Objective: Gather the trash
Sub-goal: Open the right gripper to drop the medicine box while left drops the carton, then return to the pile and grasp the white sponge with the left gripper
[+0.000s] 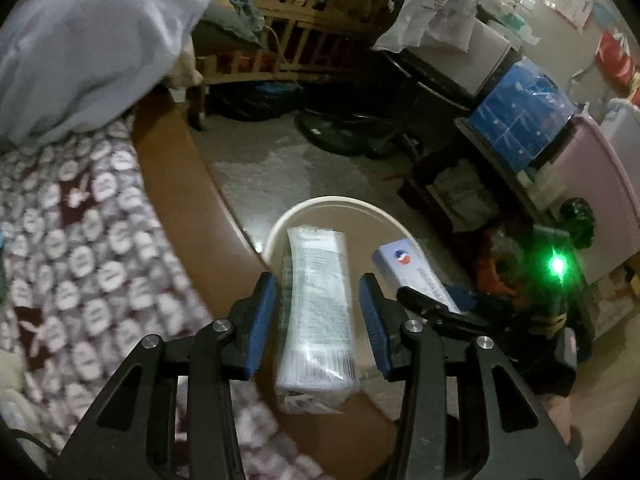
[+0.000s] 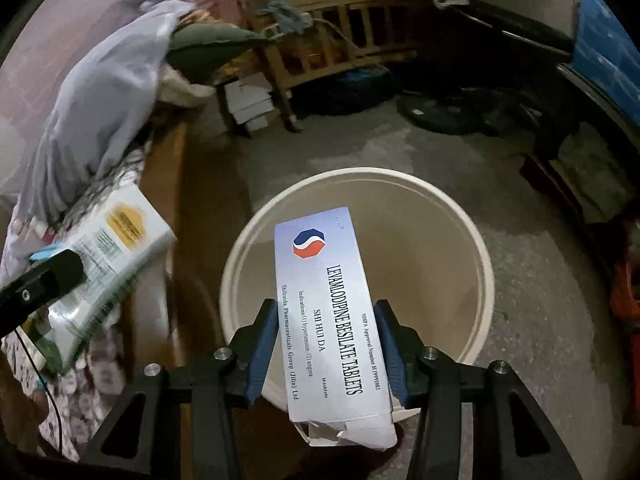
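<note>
Over the bucket point(image 2: 476, 236), both tools point(image 1: 317, 304) point(image 2: 326, 334) grip boxes point(image 1: 316, 320) point(image 2: 328, 300).

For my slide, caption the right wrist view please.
Right gripper holds a tablet box over the white bucket.

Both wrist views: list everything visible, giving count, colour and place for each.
bucket: one, cream, on the floor below both grippers.
tablet box: one, white-blue, in the right gripper, over the bucket.
wrapped packet: one, clear-white, between the left gripper's fingers.
bed cover: one, maroon-white patterned, left.
crib: one, wooden, far side.
blue crate: one, right shelf.
left gripper: black, blue pads.
right gripper: black, blue pads.
</note>
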`<state>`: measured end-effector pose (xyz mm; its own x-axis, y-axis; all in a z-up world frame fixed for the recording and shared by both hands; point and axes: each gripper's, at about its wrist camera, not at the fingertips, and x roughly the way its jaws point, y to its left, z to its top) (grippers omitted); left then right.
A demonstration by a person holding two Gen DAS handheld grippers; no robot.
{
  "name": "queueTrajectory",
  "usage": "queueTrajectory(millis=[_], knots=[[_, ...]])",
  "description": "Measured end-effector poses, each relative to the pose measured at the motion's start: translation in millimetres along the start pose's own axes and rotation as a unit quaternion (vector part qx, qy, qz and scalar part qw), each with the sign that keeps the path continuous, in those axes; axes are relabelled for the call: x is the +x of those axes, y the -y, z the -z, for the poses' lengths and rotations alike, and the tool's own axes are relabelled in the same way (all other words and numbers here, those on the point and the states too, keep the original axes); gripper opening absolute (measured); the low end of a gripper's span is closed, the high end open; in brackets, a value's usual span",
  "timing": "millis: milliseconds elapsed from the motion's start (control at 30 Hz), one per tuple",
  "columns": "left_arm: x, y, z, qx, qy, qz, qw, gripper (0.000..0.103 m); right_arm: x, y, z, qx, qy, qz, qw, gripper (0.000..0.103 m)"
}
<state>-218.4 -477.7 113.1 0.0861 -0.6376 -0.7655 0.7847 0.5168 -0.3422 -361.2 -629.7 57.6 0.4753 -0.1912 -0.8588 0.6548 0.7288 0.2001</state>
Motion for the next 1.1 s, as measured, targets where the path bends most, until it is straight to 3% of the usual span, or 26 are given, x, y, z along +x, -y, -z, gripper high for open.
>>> queueTrajectory(millis=[33, 133, 533, 1100], knots=[[2, 1, 0, -0.003, -0.001, 0.001, 1.0000, 0.050, -1, 2, 0, 0.004, 0.003, 0.004, 1.000, 0.050], [2, 1, 4, 0.001, -0.004, -0.011, 0.9999, 0.051, -3, 3, 1, 0.011, 0.010, 0.000, 1.000, 0.062], [-37, -29, 26, 0.008, 0.009, -0.109, 0.9940, 0.051, -3, -30, 10, -0.015, -0.004, -0.018, 1.000, 0.062], [-125, -95, 69, -0.029, 0.049, -0.187, 0.9807, 0.051, -37, -151, 24, -0.114, 0.013, -0.085, 0.990, 0.065]])
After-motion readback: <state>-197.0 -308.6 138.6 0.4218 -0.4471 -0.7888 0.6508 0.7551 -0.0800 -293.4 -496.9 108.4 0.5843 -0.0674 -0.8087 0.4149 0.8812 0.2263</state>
